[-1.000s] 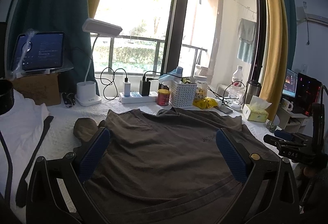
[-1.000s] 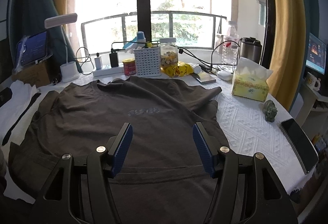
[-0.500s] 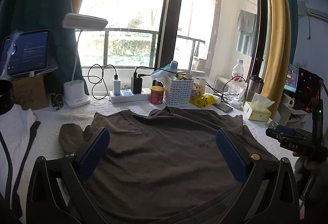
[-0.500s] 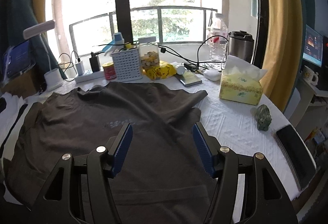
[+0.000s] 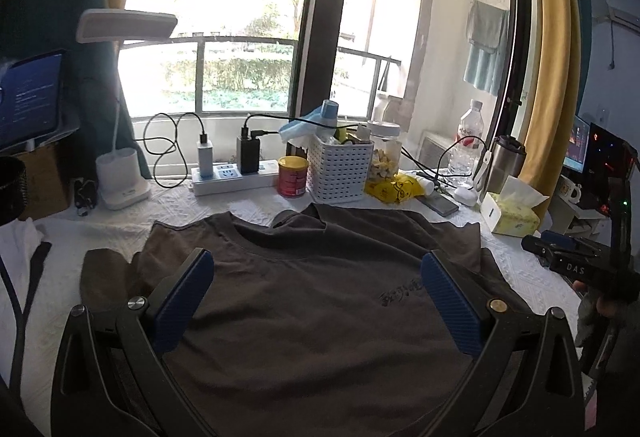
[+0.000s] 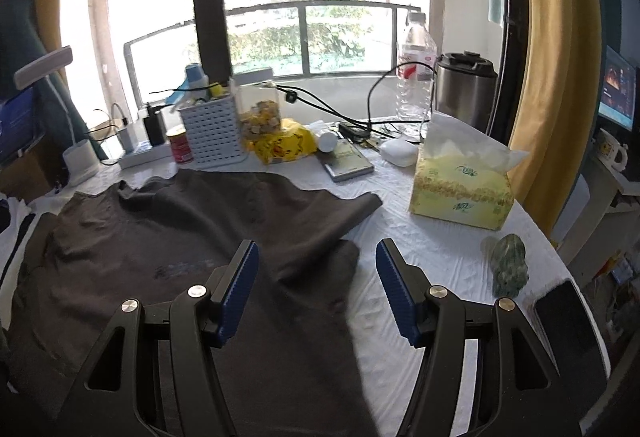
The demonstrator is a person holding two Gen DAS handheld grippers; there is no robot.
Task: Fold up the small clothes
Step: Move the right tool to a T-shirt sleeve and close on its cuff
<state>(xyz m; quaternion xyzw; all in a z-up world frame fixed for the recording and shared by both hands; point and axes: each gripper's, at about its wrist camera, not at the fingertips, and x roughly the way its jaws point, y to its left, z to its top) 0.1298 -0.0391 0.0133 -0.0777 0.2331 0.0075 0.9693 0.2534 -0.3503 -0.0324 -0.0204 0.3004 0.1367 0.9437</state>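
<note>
The dark shirt (image 5: 312, 301) lies flat and face up on the counter (image 6: 420, 249), collar toward the white basket (image 6: 212, 129), spread out so it can be folded; the left claw (image 5: 316, 301) hangs spread above its chest, pinching nothing; the right claw (image 6: 316, 289) hangs spread over the shirt's edge on the tissue box (image 6: 460, 189) side, empty, probably lining up to take that sleeve (image 6: 328, 209) first.

A lived-in home room by a balcony window (image 5: 224, 69). Yellow curtains (image 6: 552, 57) frame it, and a towel (image 5: 486, 45) hangs outside. The cloth-covered table (image 6: 436, 249) carries household clutter: a desk lamp (image 5: 120, 109), a power strip (image 5: 228, 179), a tissue box (image 6: 460, 189), a water bottle (image 6: 414, 69) and a snack jar (image 6: 260, 117).
</note>
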